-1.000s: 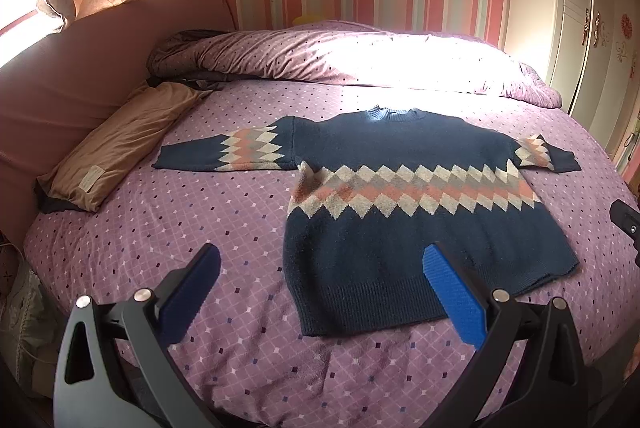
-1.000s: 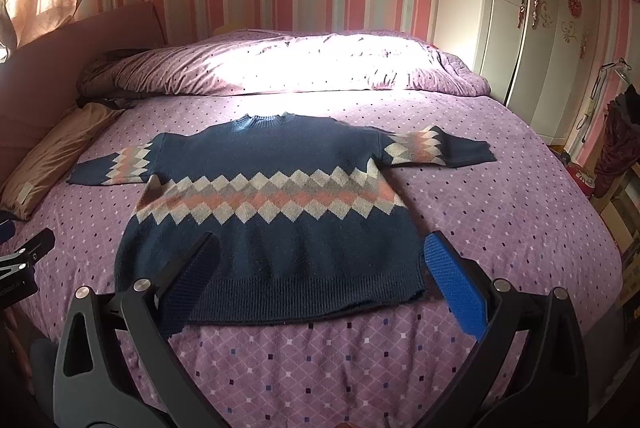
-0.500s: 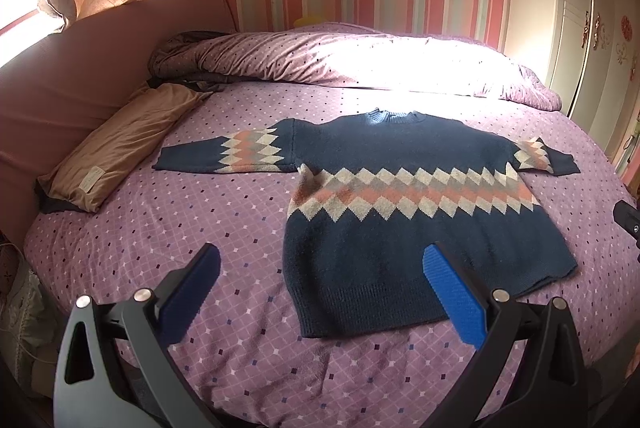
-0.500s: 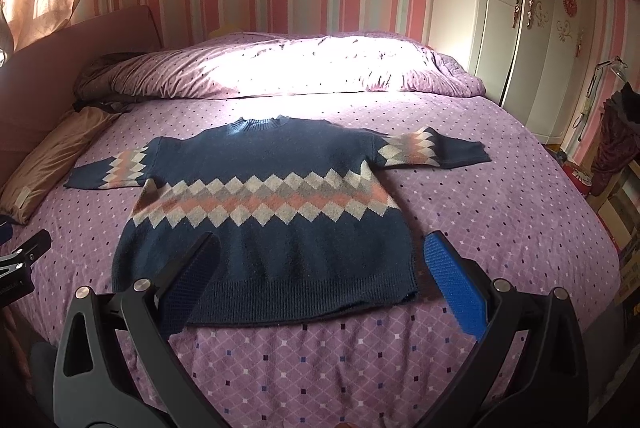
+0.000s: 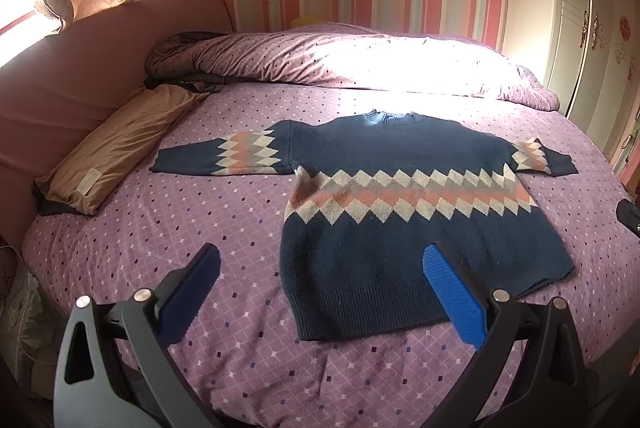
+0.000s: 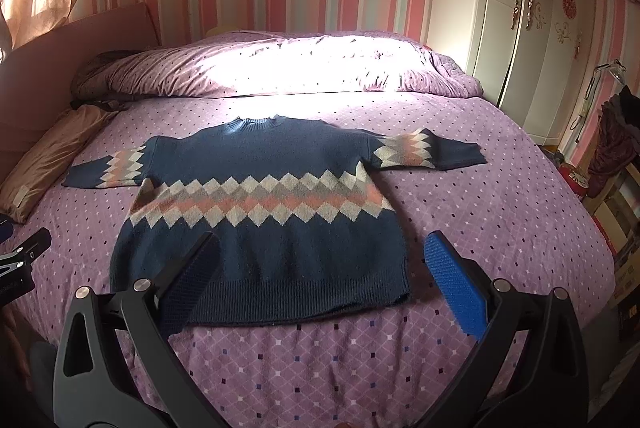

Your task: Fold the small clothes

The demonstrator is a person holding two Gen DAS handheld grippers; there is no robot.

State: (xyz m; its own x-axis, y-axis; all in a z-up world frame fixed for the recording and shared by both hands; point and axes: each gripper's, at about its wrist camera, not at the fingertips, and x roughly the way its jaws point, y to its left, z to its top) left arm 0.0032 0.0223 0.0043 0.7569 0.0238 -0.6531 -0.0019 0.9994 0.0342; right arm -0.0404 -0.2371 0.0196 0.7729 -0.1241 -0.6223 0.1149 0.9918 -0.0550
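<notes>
Looking along the left gripper (image 5: 320,286) in the left wrist view: jaws wide apart, nothing between the blue pads (image 5: 454,298), held above the near edge of the bed (image 5: 180,228). Navy sweater (image 5: 404,228) with a diamond band in cream, grey and salmon lies flat, front up, on the purple dotted bedspread, both sleeves spread out sideways, collar toward the far side. Its hem sits just beyond the gripper's right pad; the left pad is over bare bedspread. Tan pillow (image 5: 120,144) lies left of the sweater against the pink headboard (image 5: 80,68); rumpled duvet (image 5: 340,56) is piled beyond the collar, sunlit. Part of the right gripper (image 5: 630,216) shows at the right edge. Right wrist view: right gripper (image 6: 320,274) also spread open, holding nothing, above the sweater's (image 6: 264,212) lower edge, left pad over the hem, right pad (image 6: 454,286) over bedspread just past the sweater's side. White wardrobe (image 6: 520,28) stands right of the bed (image 6: 500,208). Left gripper (image 6: 20,260) is partly visible at the left edge.
</notes>
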